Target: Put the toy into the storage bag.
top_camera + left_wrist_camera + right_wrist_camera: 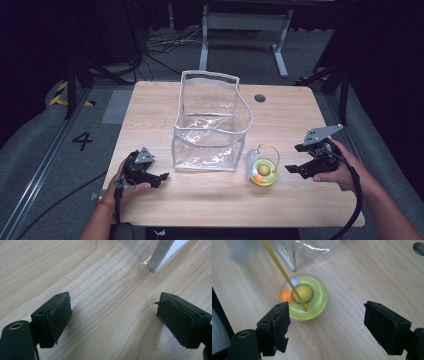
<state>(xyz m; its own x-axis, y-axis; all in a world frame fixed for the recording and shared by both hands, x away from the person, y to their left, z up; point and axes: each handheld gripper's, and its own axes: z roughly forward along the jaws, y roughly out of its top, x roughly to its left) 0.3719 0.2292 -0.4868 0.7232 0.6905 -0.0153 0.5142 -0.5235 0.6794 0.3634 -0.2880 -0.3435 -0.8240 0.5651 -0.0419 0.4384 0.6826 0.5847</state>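
left gripper [162, 177]: jaws spread wide, nothing between them, low over bare wood; in the left gripper view [112, 315] both pads show with worn, peeling rubber
right gripper [292, 170]: jaws spread wide, holding nothing; in the right gripper view [325, 326] it is aimed at the toy
toy [263, 172]: round yellow-green clear toy with a yellow ball and an orange bit inside, flat on the table just ahead of the right gripper's jaws, not touching them; nearer its left-hand jaw in the right gripper view [305, 298]
wand [283, 273]: thin yellow stick rising from the toy's middle, slanting up and away from the right gripper
clear bag [212, 122]: see-through box-shaped bag with white trim, open top, upright, between the two grippers and farther out; just beyond the toy
bag corner [160, 256]: white-trimmed corner ahead of the left gripper, apart from its jaws
table [150, 107]: light wood, holds everything
hole [259, 98]: dark round hole in the tabletop, far beyond the right gripper
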